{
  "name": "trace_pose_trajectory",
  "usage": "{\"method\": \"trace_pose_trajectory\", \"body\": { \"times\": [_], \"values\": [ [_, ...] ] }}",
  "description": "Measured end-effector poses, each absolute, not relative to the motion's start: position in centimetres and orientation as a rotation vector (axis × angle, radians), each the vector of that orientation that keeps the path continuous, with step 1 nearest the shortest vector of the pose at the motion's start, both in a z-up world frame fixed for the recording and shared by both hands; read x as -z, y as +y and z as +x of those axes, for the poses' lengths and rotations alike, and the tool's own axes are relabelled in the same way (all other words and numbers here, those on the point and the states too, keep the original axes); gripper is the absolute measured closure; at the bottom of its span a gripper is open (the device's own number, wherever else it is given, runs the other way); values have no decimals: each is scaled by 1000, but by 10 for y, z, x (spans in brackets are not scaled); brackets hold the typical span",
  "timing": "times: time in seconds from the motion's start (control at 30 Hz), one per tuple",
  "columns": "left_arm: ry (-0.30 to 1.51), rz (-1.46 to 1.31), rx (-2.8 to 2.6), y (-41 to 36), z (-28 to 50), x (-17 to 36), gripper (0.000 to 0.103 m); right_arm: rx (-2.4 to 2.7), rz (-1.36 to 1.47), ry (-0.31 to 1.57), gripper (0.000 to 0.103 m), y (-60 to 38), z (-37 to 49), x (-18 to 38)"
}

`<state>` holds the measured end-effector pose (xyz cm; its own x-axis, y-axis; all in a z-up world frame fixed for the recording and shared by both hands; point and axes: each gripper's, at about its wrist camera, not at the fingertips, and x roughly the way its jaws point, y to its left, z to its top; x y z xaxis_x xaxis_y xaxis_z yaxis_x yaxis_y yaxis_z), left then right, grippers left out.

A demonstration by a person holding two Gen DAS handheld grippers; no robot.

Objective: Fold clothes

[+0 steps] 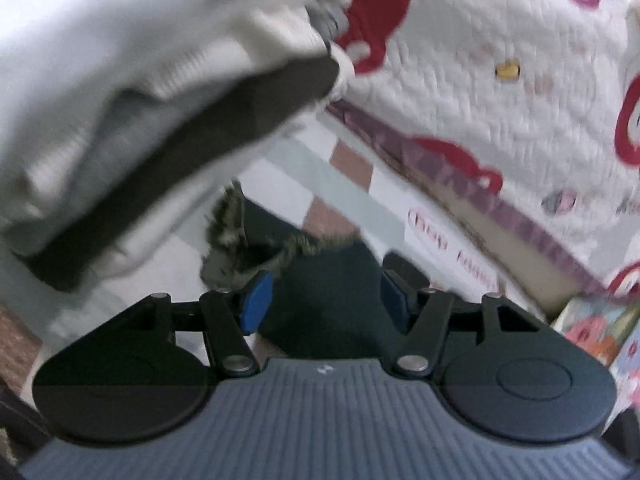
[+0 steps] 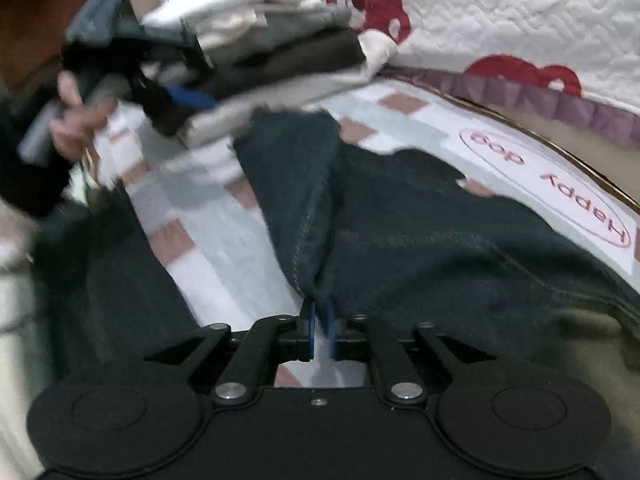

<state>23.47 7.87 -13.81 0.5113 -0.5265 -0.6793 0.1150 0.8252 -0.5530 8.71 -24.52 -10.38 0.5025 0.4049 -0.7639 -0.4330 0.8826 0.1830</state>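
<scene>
Dark blue jeans (image 2: pixel 420 232) lie spread on the checked bed sheet (image 2: pixel 200 240). One leg rises in a fold with a stitched seam (image 2: pixel 308 240) that runs down to my right gripper (image 2: pixel 319 320). Its blue pads stand a narrow slit apart and light sheet shows between them, so they hold nothing. My left gripper (image 1: pixel 325 300) is open wide above the jeans (image 1: pixel 332 280), near their frayed hem (image 1: pixel 232 240), nothing pinched. The right wrist view shows a hand (image 2: pixel 76 120) holding that left gripper beside the stack.
A stack of folded white, grey and dark clothes (image 2: pixel 260 40) (image 1: pixel 140 80) sits at the far left of the sheet. A white quilt with red shapes (image 2: pixel 520 20) (image 1: pixel 480 80) borders the far side, edged by a purple frill (image 2: pixel 520 96). A "Happy dog" print (image 2: pixel 552 184) lies right.
</scene>
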Motion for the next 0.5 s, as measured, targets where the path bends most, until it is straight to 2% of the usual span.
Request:
{"method": "trace_pose_trajectory", "body": {
  "times": [0.03, 0.07, 0.13, 0.3, 0.4, 0.5],
  "values": [
    [971, -464, 406, 74, 234, 140, 44, -538, -27, 940, 70, -242, 91, 100],
    [976, -454, 408, 70, 233, 141, 44, -573, -15, 980, 48, -238, 96, 98],
    [983, -448, 413, 65, 232, 143, 44, -641, 25, 1084, 40, -230, 107, 100],
    [986, -461, 317, 88, 236, 153, 44, -792, 117, 1257, 39, -202, 122, 123],
    [1003, -532, 325, 97, 234, 159, 44, -689, 37, 1142, 41, -191, 118, 117],
    [999, -517, 360, 85, 231, 155, 45, -640, 168, 973, 41, -206, 118, 93]
  ]
}}
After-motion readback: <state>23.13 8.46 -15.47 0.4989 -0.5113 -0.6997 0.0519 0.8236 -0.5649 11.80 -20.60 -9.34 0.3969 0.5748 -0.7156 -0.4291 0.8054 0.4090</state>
